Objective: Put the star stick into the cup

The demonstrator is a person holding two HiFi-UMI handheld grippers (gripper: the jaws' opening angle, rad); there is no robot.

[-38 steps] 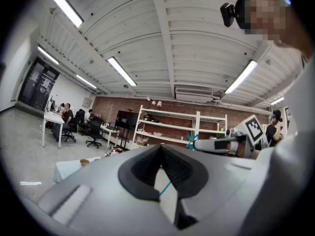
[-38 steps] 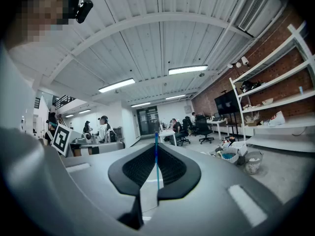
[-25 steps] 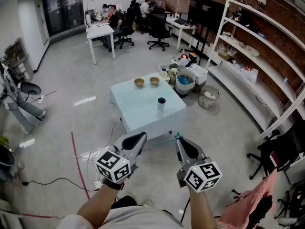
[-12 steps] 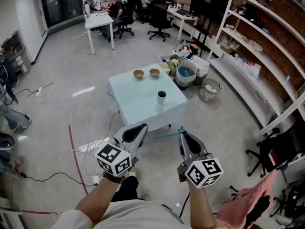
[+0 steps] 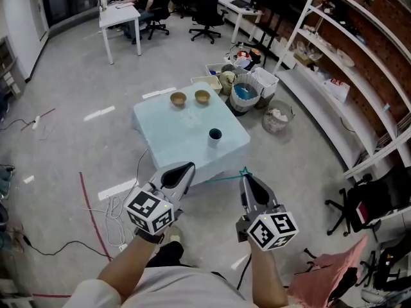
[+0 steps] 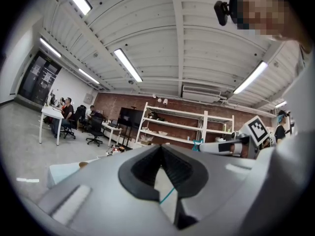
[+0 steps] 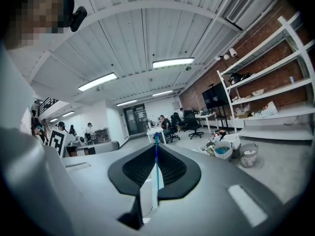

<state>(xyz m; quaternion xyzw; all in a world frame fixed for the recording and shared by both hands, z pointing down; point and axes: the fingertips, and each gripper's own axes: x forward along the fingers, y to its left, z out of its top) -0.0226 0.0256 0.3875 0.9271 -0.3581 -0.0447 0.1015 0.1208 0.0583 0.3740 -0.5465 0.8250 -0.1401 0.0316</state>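
The star stick [image 5: 225, 177] is a thin teal rod with a small star at one end. My right gripper [image 5: 246, 178] is shut on it near the star, and the rod points left toward my left gripper [image 5: 184, 167]. In the right gripper view the stick [image 7: 156, 163] runs straight up between the closed jaws. My left gripper [image 6: 161, 149] is shut with nothing in it. A short teal line shows low in the hollow behind its tips. The dark cup [image 5: 215, 134] stands upright near the right front of the low blue table [image 5: 173, 130], well ahead of both grippers.
Two brown bowls [image 5: 178, 98] [image 5: 202, 95] sit at the table's far edge. Bins and buckets [image 5: 246, 95] crowd the floor behind the table. White shelving [image 5: 334, 63] lines the right wall. Cables [image 5: 115, 207] lie on the floor at left, and a black chair [image 5: 359, 204] stands at right.
The table and cup have drawn a little nearer and shifted left in the head view. Both grippers keep their pose, the right still holding the stick.
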